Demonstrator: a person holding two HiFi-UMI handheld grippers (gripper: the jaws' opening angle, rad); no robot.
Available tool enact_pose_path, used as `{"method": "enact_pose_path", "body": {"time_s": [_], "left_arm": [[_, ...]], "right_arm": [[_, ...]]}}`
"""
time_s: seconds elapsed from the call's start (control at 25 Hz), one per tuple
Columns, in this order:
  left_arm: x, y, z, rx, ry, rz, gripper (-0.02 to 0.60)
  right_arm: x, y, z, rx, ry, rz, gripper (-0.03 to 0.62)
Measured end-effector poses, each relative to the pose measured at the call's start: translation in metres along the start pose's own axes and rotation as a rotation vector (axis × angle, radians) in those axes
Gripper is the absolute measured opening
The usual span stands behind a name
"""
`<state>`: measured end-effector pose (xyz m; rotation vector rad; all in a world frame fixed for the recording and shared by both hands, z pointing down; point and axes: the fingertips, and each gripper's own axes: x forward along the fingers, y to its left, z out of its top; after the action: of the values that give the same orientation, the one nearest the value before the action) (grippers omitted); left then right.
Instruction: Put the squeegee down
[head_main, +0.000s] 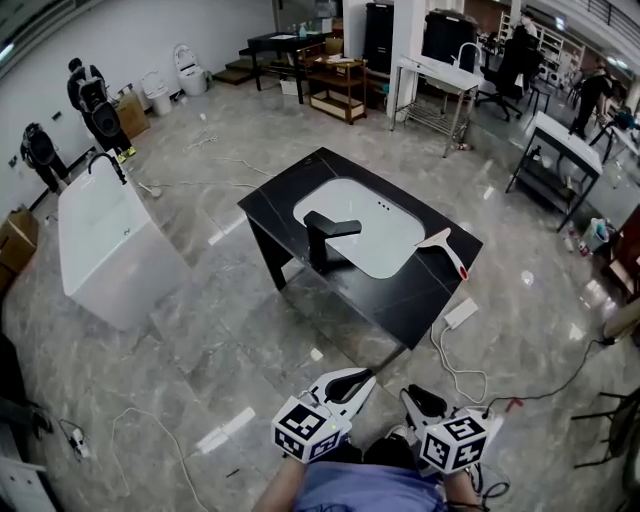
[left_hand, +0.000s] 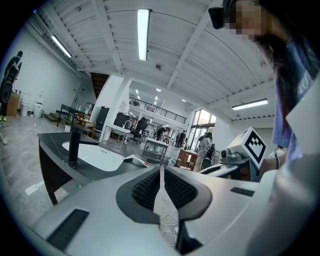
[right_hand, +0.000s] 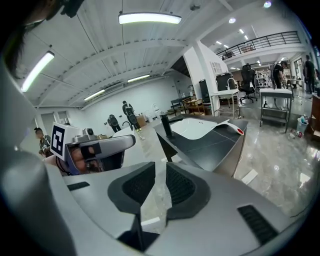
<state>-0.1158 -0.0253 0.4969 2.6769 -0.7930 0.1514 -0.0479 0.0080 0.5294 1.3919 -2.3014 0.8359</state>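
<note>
The squeegee (head_main: 445, 250), white with a red-tipped handle, lies flat on the black counter (head_main: 400, 290), just right of the white sink basin (head_main: 370, 235) and its black faucet (head_main: 325, 236). It also shows far off in the left gripper view as the squeegee (left_hand: 136, 160) and in the right gripper view as the squeegee (right_hand: 227, 125). Both grippers hang close to the person's body, well short of the counter. My left gripper (head_main: 362, 378) (left_hand: 161, 172) has its pads nearly touching, with nothing between them. My right gripper (head_main: 410, 395) (right_hand: 160, 172) stands slightly open and holds nothing.
A white bathtub (head_main: 105, 245) stands on the floor at the left. A white power strip (head_main: 460, 313) and cables (head_main: 455, 370) lie on the tiles between me and the counter. Tables, shelves and people are at the far back.
</note>
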Motion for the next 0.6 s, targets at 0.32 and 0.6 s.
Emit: {"method": "enact_pose_path", "body": {"time_s": [0.32, 0.6], "left_arm": [[0.01, -0.029, -0.002, 0.007, 0.002, 0.006, 0.037], [0.02, -0.077, -0.013, 0.002, 0.02, 0.023, 0.037]], "right_arm": [[-0.029, -0.021, -0.009, 0.01, -0.011, -0.011, 0.068], [-0.071, -0.039, -0.021, 0.005, -0.017, 0.003, 0.034]]}}
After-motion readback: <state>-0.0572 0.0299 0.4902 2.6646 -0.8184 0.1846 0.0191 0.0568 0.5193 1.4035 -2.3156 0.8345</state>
